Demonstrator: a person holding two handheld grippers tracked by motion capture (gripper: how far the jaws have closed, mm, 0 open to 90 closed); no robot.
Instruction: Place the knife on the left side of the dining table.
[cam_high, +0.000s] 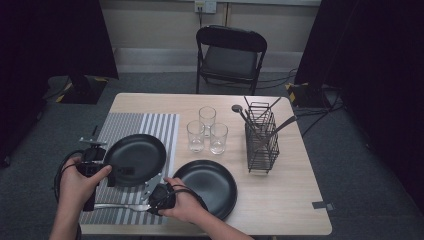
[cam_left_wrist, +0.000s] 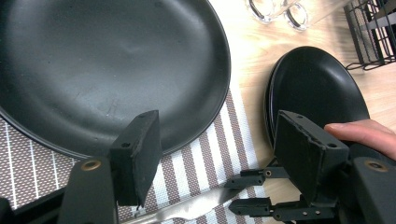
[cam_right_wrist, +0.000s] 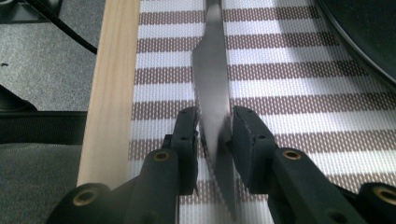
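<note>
A silver knife lies along the near edge of the striped placemat. My right gripper sits low over the mat with its jaws closed against both sides of the blade. A black plate rests on the mat just beyond the knife. My left gripper hovers open over that plate's near rim with nothing between its jaws. In the left gripper view the knife shows below the jaws. A stack of black plates sits on bare wood to the right.
Three clear glasses stand mid-table. A black wire cutlery rack with several utensils stands at the right. A folding chair is behind the table. The table's near edge runs close beside the knife.
</note>
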